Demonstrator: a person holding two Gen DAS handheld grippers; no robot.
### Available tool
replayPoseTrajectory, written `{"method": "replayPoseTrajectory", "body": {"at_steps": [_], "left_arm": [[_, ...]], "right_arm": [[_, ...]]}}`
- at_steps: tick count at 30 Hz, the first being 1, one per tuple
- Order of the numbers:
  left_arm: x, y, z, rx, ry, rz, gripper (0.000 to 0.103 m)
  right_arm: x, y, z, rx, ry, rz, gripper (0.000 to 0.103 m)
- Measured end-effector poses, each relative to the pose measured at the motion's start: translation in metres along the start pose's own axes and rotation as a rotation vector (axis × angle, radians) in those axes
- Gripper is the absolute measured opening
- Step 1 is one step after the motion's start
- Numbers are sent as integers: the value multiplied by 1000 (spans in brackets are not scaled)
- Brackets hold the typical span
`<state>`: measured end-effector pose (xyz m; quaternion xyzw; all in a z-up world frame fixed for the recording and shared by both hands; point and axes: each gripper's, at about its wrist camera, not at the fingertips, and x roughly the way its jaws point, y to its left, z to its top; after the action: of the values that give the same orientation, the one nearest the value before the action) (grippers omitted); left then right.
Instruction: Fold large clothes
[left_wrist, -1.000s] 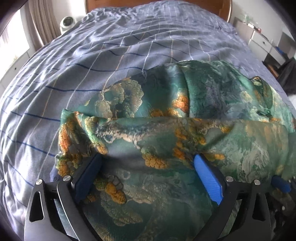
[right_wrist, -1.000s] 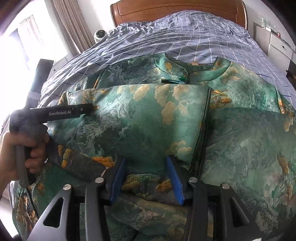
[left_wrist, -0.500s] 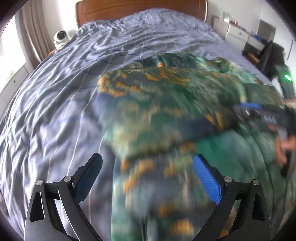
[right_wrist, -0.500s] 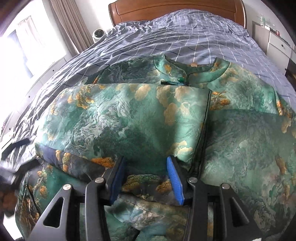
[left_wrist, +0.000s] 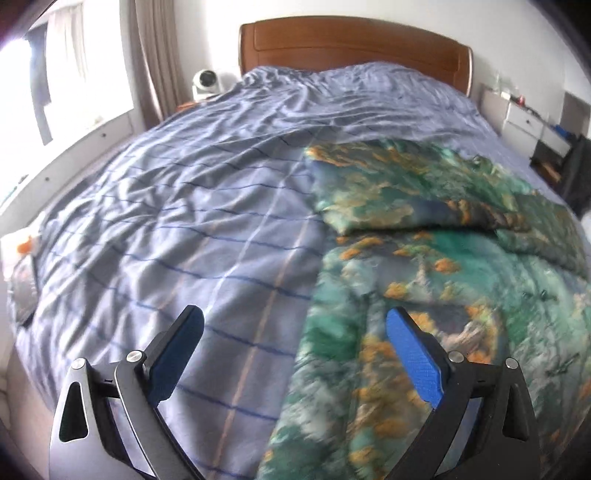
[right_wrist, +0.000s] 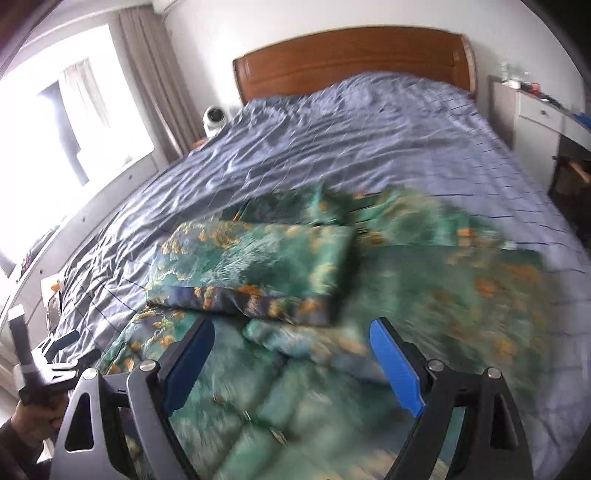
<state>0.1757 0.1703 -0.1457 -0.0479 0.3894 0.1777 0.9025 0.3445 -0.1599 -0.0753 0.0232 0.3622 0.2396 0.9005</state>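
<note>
We're over the bed (left_wrist: 207, 206), its blue checked quilt running to the wooden headboard (right_wrist: 354, 55) at the far end, and the big green printed garment (right_wrist: 461, 295) spreads across the near right of that quilt. One panel of it, the folded flap (right_wrist: 258, 266), already lies doubled over on top, its dark hem edge turned toward us.

Now the tools. Our right gripper (right_wrist: 291, 358) hangs above the cloth with its jaws opening, nothing pinched between the blue pads; the garment sits below and just beyond them. Our left gripper (left_wrist: 293, 350) is spread wide and empty too, straddling the garment's left edge, quilt under one finger and print under the other. In the right view we glimpse a hand (right_wrist: 29, 417) at the near left corner clutching that left tool's handle.

We judge we're between folds here, both claws free. To do the next one well, we'd pick matching points on the near hem, one claw each side, bite only the layers meant to travel, lift evenly and carry toward the collar end, keeping the slippery fabric taut so the flap doesn't slide off.
</note>
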Motion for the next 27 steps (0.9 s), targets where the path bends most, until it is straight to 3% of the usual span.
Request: {"method": "replayPoseTrajectory", "body": {"at_steps": [4, 10, 13, 14, 20, 24, 27], "left_arm": [[-4, 7, -9, 13, 18, 16, 99], [-14, 10, -14, 82, 25, -6, 99], [-21, 5, -14, 111, 26, -42, 99], [-22, 2, -14, 119, 42, -64, 99], [-25, -9, -21, 124, 134, -166, 99], [-39, -7, -23, 137, 115, -197, 99], [-51, 16, -22, 92, 103, -226, 99]], "right_arm": [[-60, -35, -23, 36, -24, -112, 88], [-133, -68, -68, 55, -193, -232, 89], [-153, -67, -82, 0, -246, -294, 98], [-157, -66, -85, -7, -256, -299, 103], [-163, -59, -101, 14, -264, -271, 103], [-163, -52, -108, 15, -231, -228, 103], [-157, -54, -111, 36, -154, -209, 103]]}}
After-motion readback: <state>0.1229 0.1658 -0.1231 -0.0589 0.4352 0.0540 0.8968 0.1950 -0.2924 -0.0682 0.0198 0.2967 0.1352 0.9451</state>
